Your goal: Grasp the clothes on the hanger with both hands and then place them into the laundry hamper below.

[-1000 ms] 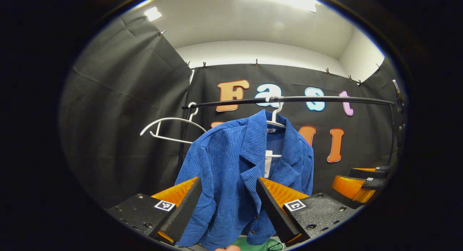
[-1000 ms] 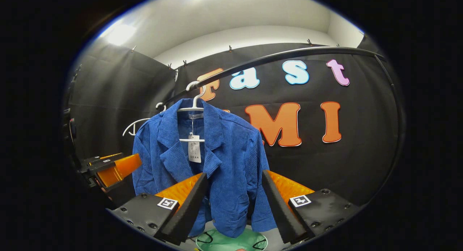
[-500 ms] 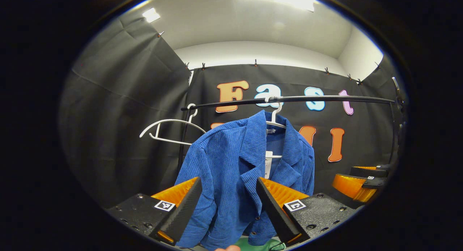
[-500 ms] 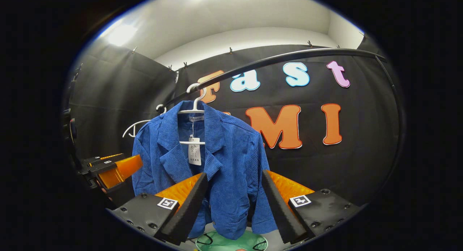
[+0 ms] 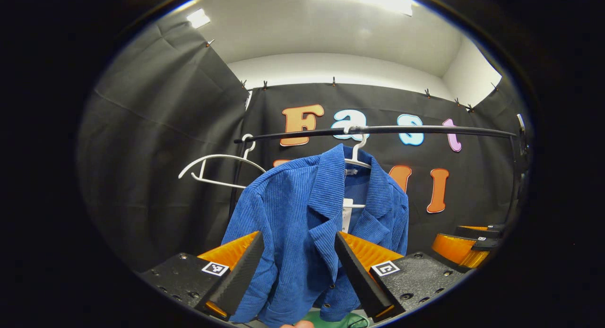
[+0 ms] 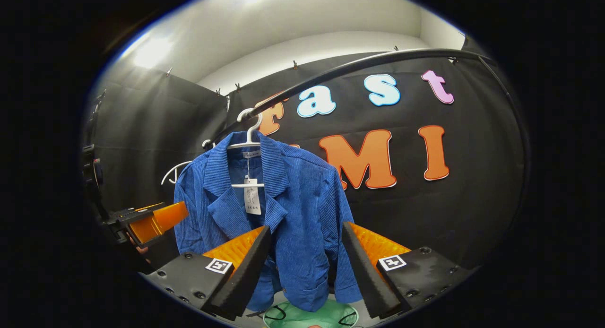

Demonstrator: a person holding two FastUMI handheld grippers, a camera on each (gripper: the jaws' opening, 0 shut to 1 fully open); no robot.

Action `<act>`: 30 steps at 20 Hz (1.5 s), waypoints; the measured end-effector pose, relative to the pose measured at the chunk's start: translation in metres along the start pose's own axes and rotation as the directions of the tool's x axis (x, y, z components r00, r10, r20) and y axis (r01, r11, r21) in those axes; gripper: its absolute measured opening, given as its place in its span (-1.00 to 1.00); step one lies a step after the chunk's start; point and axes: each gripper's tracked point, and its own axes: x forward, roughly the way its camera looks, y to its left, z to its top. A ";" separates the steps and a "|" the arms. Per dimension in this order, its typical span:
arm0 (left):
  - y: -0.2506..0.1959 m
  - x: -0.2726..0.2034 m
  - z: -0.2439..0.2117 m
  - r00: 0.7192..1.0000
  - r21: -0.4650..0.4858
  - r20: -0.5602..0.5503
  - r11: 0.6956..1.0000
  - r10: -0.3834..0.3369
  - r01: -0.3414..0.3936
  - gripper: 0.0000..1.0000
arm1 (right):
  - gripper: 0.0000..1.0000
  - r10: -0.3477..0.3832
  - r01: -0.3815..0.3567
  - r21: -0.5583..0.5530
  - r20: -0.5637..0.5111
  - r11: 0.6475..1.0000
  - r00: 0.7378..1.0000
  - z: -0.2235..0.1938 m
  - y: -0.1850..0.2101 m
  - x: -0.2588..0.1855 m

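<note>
A blue corduroy jacket point(image 5: 302, 224) point(image 6: 288, 210) hangs on a white hanger point(image 5: 358, 151) point(image 6: 248, 129) from a black rail point(image 5: 401, 129) point(image 6: 359, 68). In the left gripper view my left gripper point(image 5: 298, 276) is open, its fingers framing the jacket's left front, short of the cloth. My right gripper point(image 6: 305, 271) is open in the right gripper view, in front of the jacket's right side and sleeve. Below the hem lies the green laundry hamper point(image 6: 312, 316) point(image 5: 338, 318). Each view also shows the other gripper off to the side point(image 5: 465, 247) point(image 6: 151, 221).
An empty white hanger point(image 5: 217, 169) point(image 6: 172, 172) hangs at the rail's left end. The rail's upright post point(image 5: 236, 191) stands just behind it. Black cloth walls close the booth at the back and left.
Both views shifted slightly: the jacket sits a little lower and nearer in the left gripper view, and slightly higher in the right gripper view. Both grippers stay open.
</note>
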 end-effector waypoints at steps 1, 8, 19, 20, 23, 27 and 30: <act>0.003 -0.001 -0.001 1.000 0.007 -0.001 1.000 0.007 -0.007 0.89 | 0.94 0.012 -0.012 0.003 -0.006 1.000 1.000 -0.003 0.001 0.005; 0.033 -0.005 -0.006 0.998 0.022 -0.028 0.998 0.059 -0.058 0.82 | 0.99 0.092 -0.091 -0.059 0.028 0.994 0.995 0.000 0.026 0.088; 0.097 -0.030 -0.015 0.991 0.009 -0.059 0.993 0.117 -0.116 0.89 | 0.98 -0.208 0.207 -0.052 -0.020 0.977 0.978 -0.067 0.038 0.176; 0.104 -0.031 -0.016 0.992 0.010 -0.062 0.994 0.109 -0.109 0.89 | 0.98 -0.235 0.234 -0.042 -0.028 0.971 0.971 -0.076 0.034 0.182; 0.124 -0.037 -0.019 0.995 0.020 -0.071 0.997 0.076 -0.075 0.89 | 0.84 -0.255 0.255 -0.014 -0.076 0.967 0.964 -0.098 0.026 0.190; 0.129 -0.034 -0.028 0.997 -0.020 -0.074 1.000 0.014 -0.015 0.83 | -0.59 -0.244 0.244 -0.007 -0.056 0.970 0.968 -0.083 0.018 0.157; 0.106 -0.025 -0.038 0.995 -0.064 -0.087 0.997 -0.043 0.037 0.83 | -0.60 -0.122 0.120 -0.031 -0.066 0.992 0.990 -0.069 0.027 0.127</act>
